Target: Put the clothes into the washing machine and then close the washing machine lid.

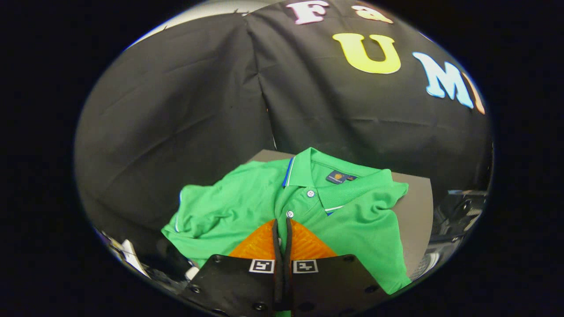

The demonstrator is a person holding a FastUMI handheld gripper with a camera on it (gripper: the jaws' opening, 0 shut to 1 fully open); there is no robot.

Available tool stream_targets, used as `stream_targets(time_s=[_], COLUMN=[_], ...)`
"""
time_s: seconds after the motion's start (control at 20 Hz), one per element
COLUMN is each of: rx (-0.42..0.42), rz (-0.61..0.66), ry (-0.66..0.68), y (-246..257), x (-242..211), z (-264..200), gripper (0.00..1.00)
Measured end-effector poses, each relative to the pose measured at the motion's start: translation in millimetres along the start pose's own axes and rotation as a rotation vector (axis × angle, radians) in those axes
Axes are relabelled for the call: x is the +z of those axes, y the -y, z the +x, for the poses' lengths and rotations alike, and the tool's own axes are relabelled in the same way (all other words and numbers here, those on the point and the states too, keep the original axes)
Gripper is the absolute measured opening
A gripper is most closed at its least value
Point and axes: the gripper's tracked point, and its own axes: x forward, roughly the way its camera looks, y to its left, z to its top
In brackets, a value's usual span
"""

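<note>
A green polo shirt (220, 211) lies spread on a grey tabletop (416, 215), collar away from me and its button placket running toward the fingers. My gripper (282, 223) hangs low over the shirt's front, fingers pressed together. The tips sit just below the lower white button (290, 214). The cloth looks flat and undisturbed around the tips, and I see no fold caught between them.
The booth's black cloth wall (185, 110) hangs right behind the table. To the right of the table sits dark and metallic equipment (460, 215), too distorted to identify. Below the table's left side lie some white objects (128, 255).
</note>
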Motion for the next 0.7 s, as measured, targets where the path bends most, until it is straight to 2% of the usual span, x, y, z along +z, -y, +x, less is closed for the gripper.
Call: stream_targets(time_s=[0.15, 0.3, 0.7], rx=[0.041, 0.043, -0.036], rz=[0.025, 0.009, 0.013], ry=[0.036, 0.078, 0.205], y=[3.9, 12.1, 55.2], x=[12.2, 26.1, 47.2], z=[-13.6, -28.9, -84.5], gripper=[0.01, 0.02, 0.01])
